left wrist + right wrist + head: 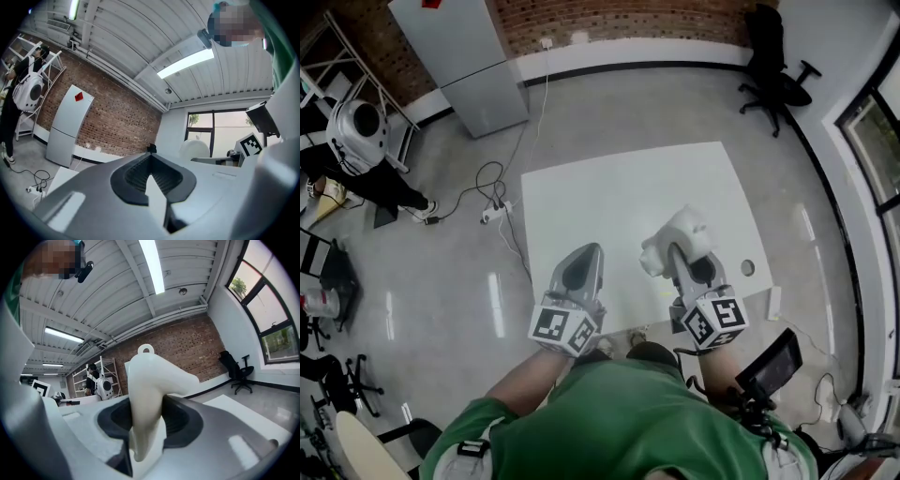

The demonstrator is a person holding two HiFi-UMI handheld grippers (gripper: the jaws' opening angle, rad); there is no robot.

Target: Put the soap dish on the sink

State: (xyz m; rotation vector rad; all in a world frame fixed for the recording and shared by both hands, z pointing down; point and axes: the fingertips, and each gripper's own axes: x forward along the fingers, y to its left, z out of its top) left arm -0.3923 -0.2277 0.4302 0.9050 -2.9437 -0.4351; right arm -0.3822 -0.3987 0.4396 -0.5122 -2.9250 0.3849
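- Head view: a person in a green shirt (pixel 619 422) at the bottom of the frame holds two grippers over a white surface (pixel 609 197) in the middle.
- The right gripper (pixel 678 255), just right of the middle, has its fingers clenched on the white soap dish (pixel 686 230). The dish sticks out past the fingers, over the surface.
- The left gripper (pixel 589 253), near its left side, has its fingers pressed together with nothing in them.
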